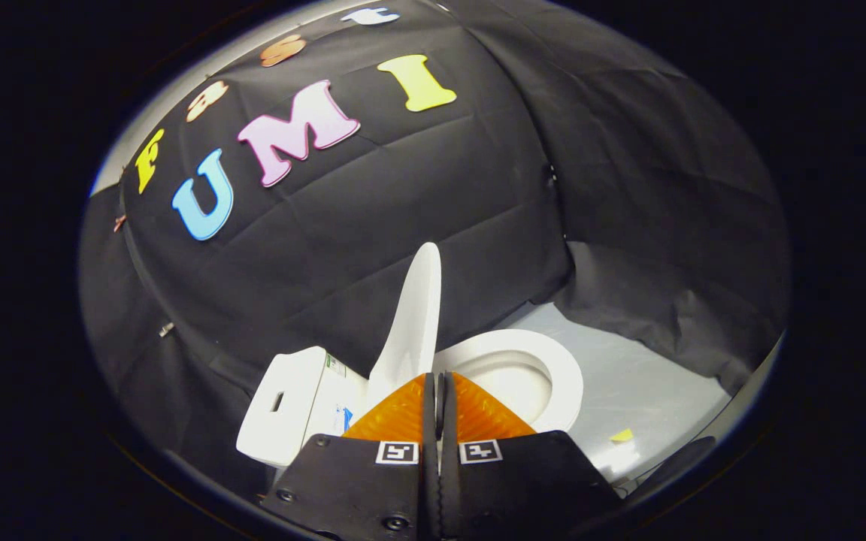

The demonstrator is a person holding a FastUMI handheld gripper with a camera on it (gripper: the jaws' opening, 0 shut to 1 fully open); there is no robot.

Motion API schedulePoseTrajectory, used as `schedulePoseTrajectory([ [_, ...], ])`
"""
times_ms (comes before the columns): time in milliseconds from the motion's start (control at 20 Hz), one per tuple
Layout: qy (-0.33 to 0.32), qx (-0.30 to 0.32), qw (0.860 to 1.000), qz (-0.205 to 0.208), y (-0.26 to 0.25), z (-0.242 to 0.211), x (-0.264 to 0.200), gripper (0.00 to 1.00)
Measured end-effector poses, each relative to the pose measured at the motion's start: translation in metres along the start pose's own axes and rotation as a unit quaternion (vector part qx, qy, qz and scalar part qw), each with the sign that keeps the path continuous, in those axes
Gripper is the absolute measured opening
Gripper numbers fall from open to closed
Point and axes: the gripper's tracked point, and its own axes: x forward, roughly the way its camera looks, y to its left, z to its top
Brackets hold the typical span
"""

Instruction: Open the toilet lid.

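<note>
The claw [440, 383] has its two orange fingers [400, 415] pressed close together, with just a thin dark line between them. Nothing is held between them. Each finger sits on a black block, and each block has a small black-and-white square tag [397, 451] on it.

Just past the fingertips stands the toilet lid [414, 319]. It is white and it is up, standing almost straight, a bit tilted. It rises right above the tips of the fingers. I cannot tell if the fingers touch it.

Beside the lid, on one side, is the white toilet seat [564, 379], a round ring lying flat with the bowl [512, 383] open inside it. On the other side of the lid is the white tank [286, 409], with a small dark slot in it.

The toilet stands on a pale grey floor [643, 383]. A little yellow scrap [622, 435] lies on the floor near the seat. Behind it all hangs the black cloth wall [418, 203].
</note>
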Motion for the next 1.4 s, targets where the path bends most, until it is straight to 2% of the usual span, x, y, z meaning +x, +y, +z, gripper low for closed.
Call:
schedulePoseTrajectory([
  [350,-0.032,-0.110,0.993,-0.030,0.074,0.010,-0.014,0.06],
  [700,-0.057,-0.162,0.985,-0.036,0.148,0.001,-0.024,0.06],
  [1200,-0.062,-0.245,0.967,0.020,0.273,-0.044,-0.030,0.06],
  [1400,-0.059,-0.290,0.954,0.038,0.315,-0.072,-0.028,0.07],
])
